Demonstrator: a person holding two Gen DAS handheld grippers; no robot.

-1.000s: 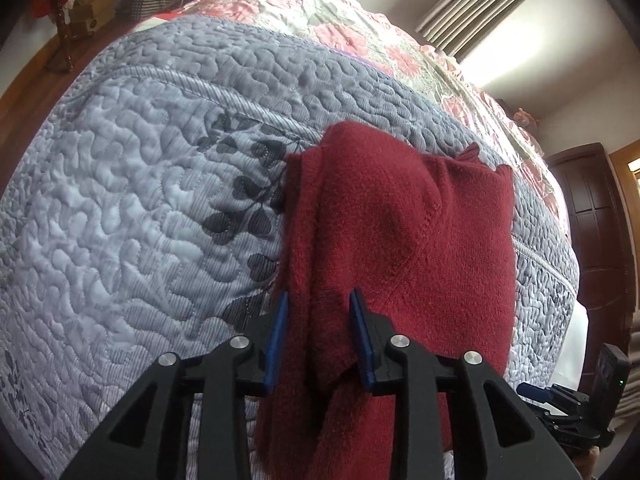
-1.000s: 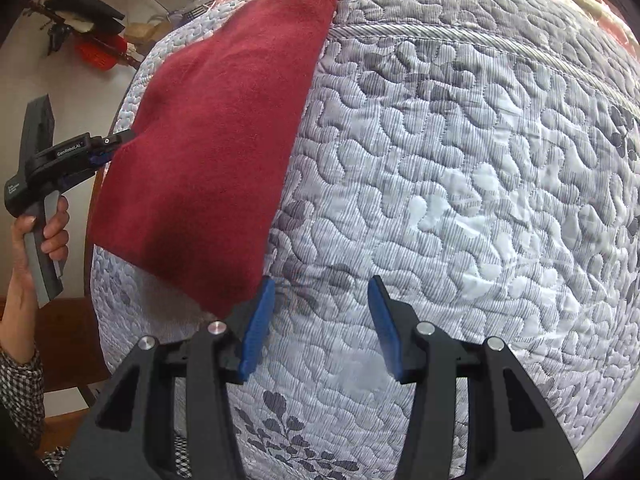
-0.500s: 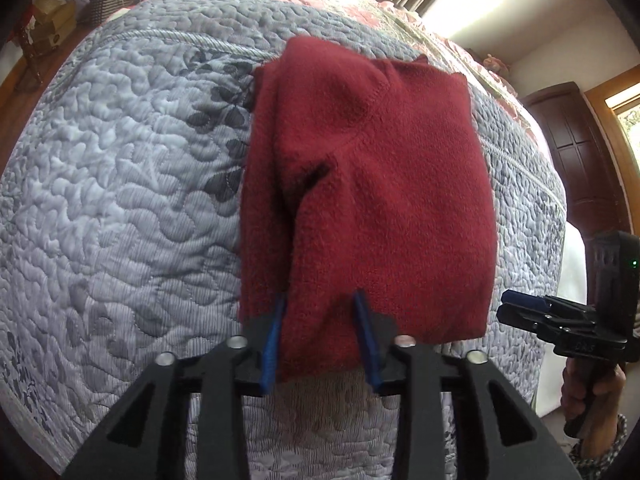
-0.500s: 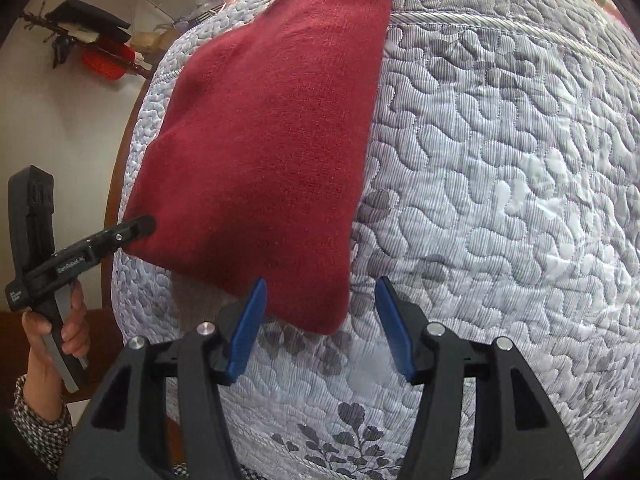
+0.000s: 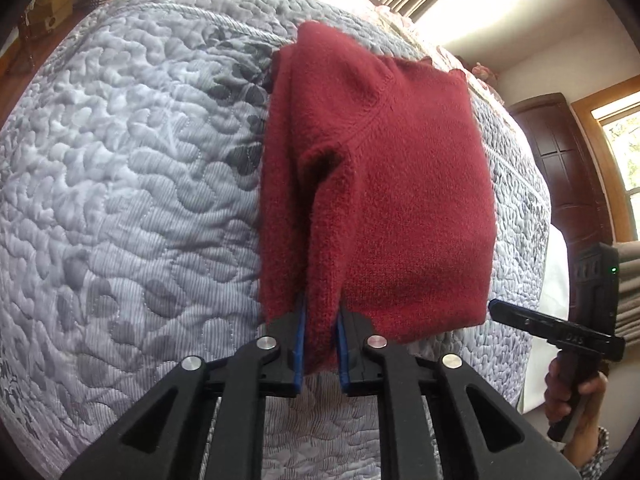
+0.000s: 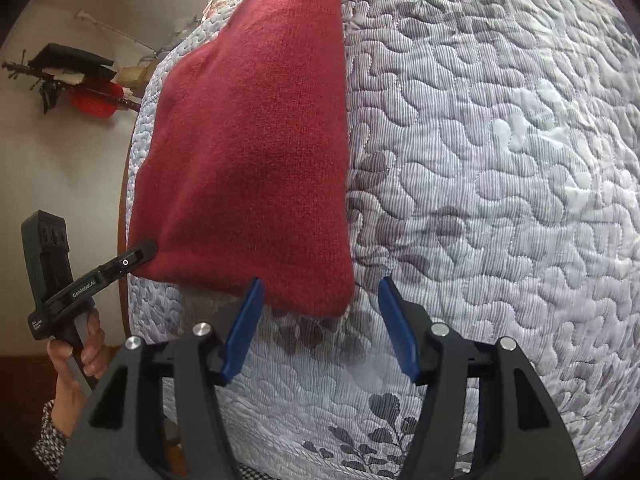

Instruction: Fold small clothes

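Since a second ago the red knit sweater (image 5: 400, 200) has gone from draped off the bed's edge to lying folded flat on the gray quilted bedspread (image 5: 132, 184), a fuzzy rectangle with a curved raglan seam showing. At six o'clock in the left wrist view the left gripper (image 5: 319, 344) is clamped on a thick fold of the sweater's near hem, its blue pads pressed into the nap. At six o'clock in the right wrist view the right gripper (image 6: 320, 328) hangs with jaws wide apart, straddling the sweater's rounded near corner (image 6: 320, 292) without touching it.
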